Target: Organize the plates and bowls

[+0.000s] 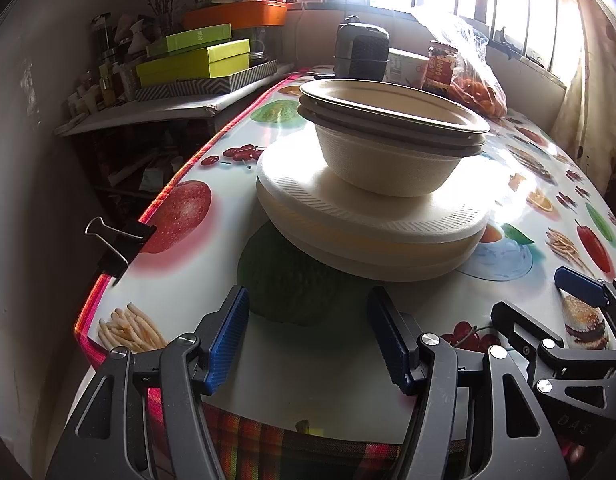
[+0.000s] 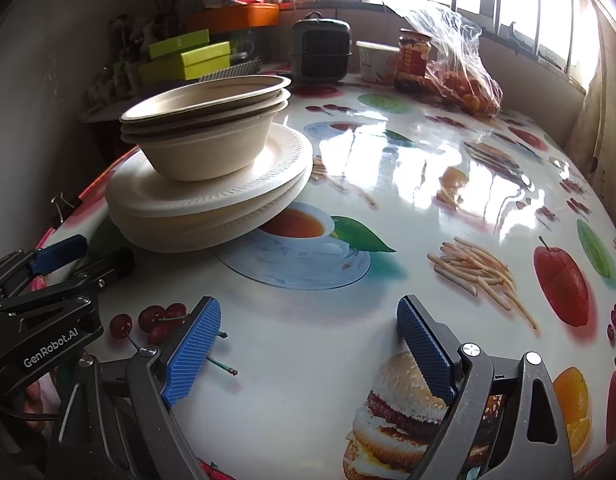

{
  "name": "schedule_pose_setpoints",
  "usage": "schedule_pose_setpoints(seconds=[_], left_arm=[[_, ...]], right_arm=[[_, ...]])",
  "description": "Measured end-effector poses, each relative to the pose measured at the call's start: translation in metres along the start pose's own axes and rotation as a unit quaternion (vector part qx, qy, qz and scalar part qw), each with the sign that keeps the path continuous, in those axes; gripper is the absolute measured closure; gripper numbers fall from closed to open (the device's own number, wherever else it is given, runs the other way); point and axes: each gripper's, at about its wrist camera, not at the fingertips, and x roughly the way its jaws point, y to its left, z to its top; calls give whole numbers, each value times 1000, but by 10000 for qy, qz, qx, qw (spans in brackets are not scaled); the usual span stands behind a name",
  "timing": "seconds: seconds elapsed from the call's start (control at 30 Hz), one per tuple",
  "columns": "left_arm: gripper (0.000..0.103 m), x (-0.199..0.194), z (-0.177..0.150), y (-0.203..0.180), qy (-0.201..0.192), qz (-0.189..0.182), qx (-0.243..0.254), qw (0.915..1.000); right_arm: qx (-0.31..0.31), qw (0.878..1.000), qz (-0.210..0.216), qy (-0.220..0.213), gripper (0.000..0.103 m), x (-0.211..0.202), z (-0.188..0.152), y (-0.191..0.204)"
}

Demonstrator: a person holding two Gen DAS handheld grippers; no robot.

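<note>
- Left wrist view: my left gripper (image 1: pixel 308 336) hangs over the near edge of the table (image 1: pixel 320 376), its blue fingers (image 1: pixel 227 340) apart with nothing between them, only the fruit-print cloth below.
- Straight ahead of it I see the stack of white plates (image 1: pixel 372 236), resting on the table just beyond the fingertips and not touching them.
- On those plates sits the nest of beige bowls (image 1: pixel 392 140), upright, set a little toward the far side of the top plate.
- Right wrist view: my right gripper (image 2: pixel 308 348) has its fingers spread wide and empty, above the burger print.
- From here the plates (image 2: pixel 211 200) and bowls (image 2: pixel 207 128) lie up and to the left, apart from this gripper.
- At the far end of the table I can make out a jar (image 2: pixel 412 60) and a clear bag (image 2: pixel 456 64) by the window.
</note>
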Motion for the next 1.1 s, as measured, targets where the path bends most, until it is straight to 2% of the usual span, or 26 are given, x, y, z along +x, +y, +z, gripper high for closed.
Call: schedule_pose_setpoints(seconds=[1.1], left_arm=[[40,0,0,0,-5,-2,3,10000]], right_arm=[[-6,10000,-5,-16,11,-1,-1,-1]])
